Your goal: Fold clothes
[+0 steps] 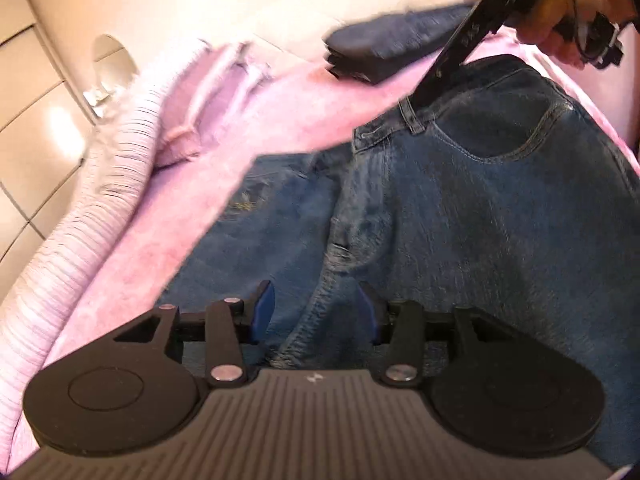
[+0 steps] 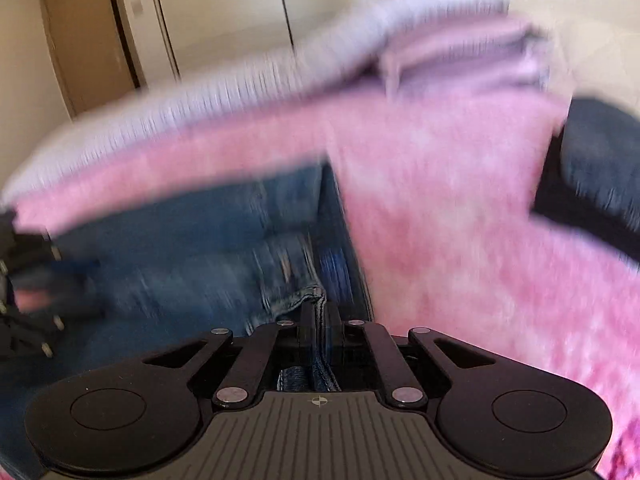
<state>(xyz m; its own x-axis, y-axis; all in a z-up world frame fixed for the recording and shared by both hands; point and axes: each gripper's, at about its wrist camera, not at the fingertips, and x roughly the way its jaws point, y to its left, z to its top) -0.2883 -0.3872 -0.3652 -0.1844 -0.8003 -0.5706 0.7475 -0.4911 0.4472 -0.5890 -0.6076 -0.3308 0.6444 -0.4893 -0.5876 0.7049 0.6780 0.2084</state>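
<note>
I see open pink blanket (image 1: 168, 216) left of the jeans (image 1: 460, 208); a dark folded pile (image 1: 392, 46), seemingly clothing, blocks the far side.

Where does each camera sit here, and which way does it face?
Left wrist: on the left tongs, looking forward and down over the jeans on a pink blanket; the right tongs and a hand show at upper right.
Right wrist: on the right tongs, shut on the jeans' edge, facing wardrobe doors.
Shared: jeans, blanket, a dark folded garment.
</note>
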